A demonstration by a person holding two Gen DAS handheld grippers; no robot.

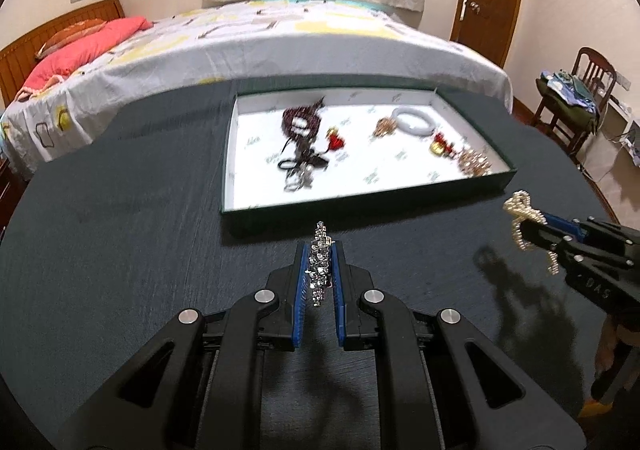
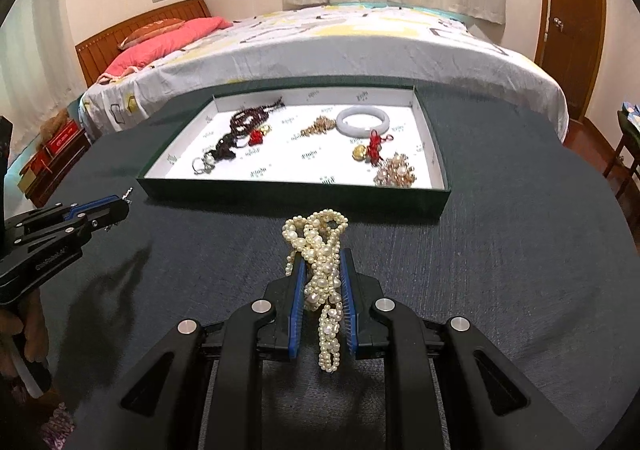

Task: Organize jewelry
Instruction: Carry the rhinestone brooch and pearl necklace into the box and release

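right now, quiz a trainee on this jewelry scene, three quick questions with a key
1. Multiple choice: what does the right tool hold? A) white bangle B) pearl strand C) red charm
2. True or false: the left tool is shut on a crystal piece.
3. Fill in: the white bangle lies inside the ____.

Key: 1 B, the pearl strand. 2 true. 3 tray, which sits on the dark table.
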